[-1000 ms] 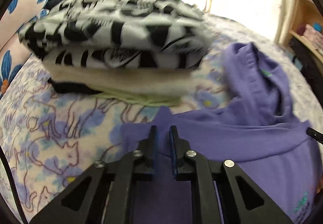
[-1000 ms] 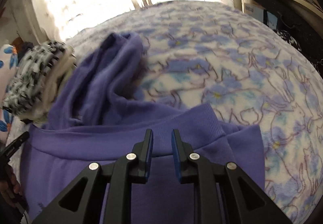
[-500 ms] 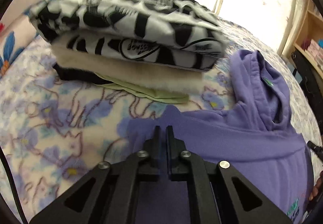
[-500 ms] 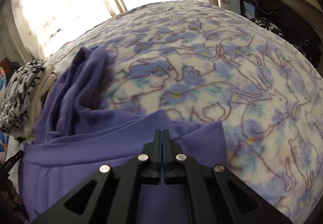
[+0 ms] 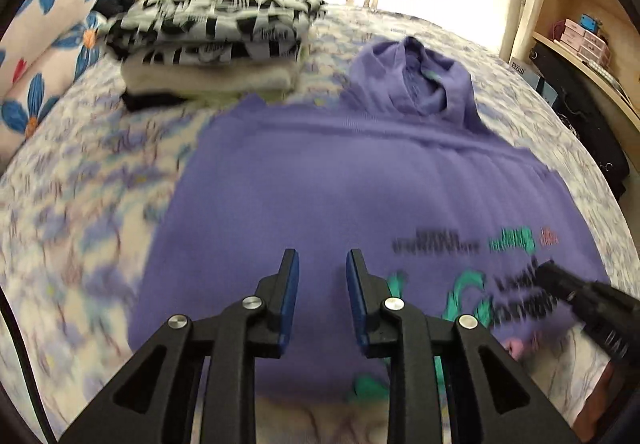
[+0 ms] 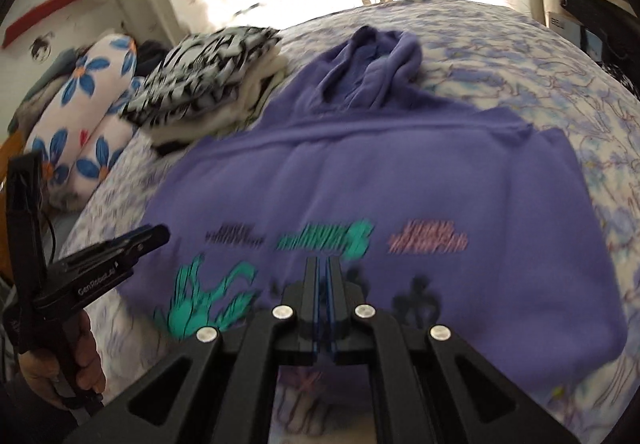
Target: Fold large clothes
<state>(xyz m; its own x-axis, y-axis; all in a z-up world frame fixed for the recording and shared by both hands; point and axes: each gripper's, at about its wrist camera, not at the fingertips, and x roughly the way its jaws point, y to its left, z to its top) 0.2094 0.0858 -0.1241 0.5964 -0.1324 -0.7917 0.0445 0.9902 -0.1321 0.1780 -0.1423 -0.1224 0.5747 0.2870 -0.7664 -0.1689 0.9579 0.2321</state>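
While both views are smeared by motion blur, a purple hoodie (image 5: 360,184) can be made out lying folded into a rough rectangle on a bed, its printed front facing up and its hood (image 6: 372,64) bunched at the far end toward the bright window. Blurred lettering in black, green and pink crosses the chest, with a teal design below it; the words cannot be read. The hoodie rests on a fleece blanket (image 5: 80,204) patterned with blue flowers and outlined animals.

The left gripper (image 5: 322,284) hovers above the near edge of the hoodie. Its jaws are opening, with a clear gap between the blue pads and no cloth caught between them. The right gripper (image 6: 321,280) hovers above the printed area with its pads pressed together and nothing held. In the right wrist view the left gripper also appears at the left edge, gripped by a person's hand (image 6: 60,368).

Just beyond the hoodie's far left corner sits a stack of folded clothes (image 5: 212,44), topped by a black-and-white patterned piece. Farther left lies a white pillow with blue flowers (image 6: 84,112). Wooden shelves (image 5: 580,4) stand to the right of the bed
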